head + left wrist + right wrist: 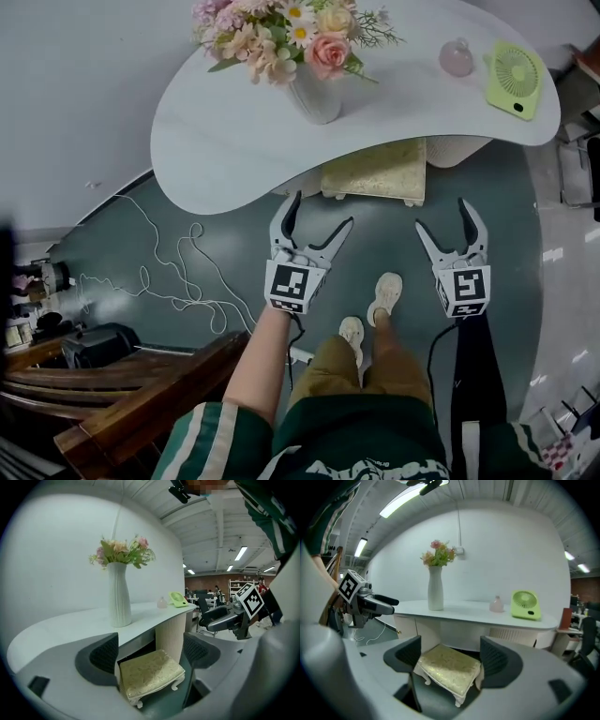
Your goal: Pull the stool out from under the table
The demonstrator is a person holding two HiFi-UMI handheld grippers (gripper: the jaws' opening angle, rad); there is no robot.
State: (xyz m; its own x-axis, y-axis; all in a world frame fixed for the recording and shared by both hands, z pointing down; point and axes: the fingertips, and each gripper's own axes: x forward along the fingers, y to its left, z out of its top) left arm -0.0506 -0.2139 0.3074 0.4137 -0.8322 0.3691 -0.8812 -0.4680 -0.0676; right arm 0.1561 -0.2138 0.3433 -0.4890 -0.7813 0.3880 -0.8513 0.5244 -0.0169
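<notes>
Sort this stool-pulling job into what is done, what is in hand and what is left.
Done: nothing yet; the stool sits tucked partly under the table. In hand: the left tool and right tool are held open in front of it, touching nothing. Left: grip the stool and draw it clear of the table.

The left gripper (150, 653) holds its dark jaws wide apart, framing but not touching the cream cushioned stool with white carved legs (151, 672), partly under the curved white table (65, 637). On the table stand a ribbed white flower vase (118, 597) and a lime-green fan (178, 599).
</notes>
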